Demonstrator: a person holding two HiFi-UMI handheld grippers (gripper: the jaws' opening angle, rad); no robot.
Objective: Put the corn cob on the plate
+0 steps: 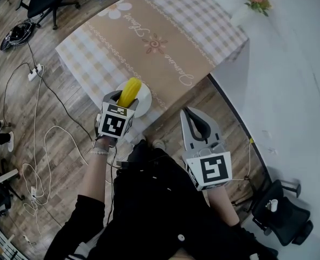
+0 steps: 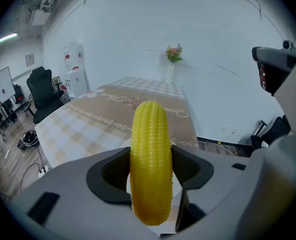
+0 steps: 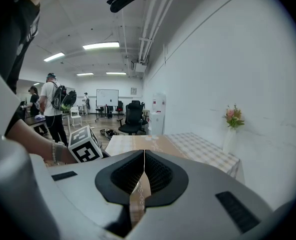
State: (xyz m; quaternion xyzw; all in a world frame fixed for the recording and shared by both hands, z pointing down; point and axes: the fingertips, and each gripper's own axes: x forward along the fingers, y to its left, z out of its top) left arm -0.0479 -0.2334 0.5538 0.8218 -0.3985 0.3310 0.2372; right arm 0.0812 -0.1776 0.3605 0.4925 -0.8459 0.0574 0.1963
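- Head view: left gripper (image 1: 125,99) is pinching the corn (image 1: 130,91), which sticks out past the jaws.
- The corn overlaps the white plate (image 1: 145,105) in this view. It looks to be over the plate; height above it can't be read.
- The plate sits right at the near edge of the table (image 1: 170,34).
- Right gripper (image 1: 190,114) is off to the side, past the table edge and over the floor, carrying nothing.
- Left gripper view: both jaws are clamped on the cob's sides near its lower end. Most of the cob stands proud of the grip, roughly upright in frame. A bit of white shows under it, likely the plate.
- Right gripper view: jaws are pressed together with nothing between them. Only tablecloth shows through the slit.
- Risk: a round cob released from any height or at a tilt will likely roll. With the plate at the table edge, it could go off the plate and onto the floor.
- Risk: the grip is near one end, so the cob may pivot in the jaws as it's lowered.
- Risk: coming down hard near the rim could tip or push the plate off the edge.
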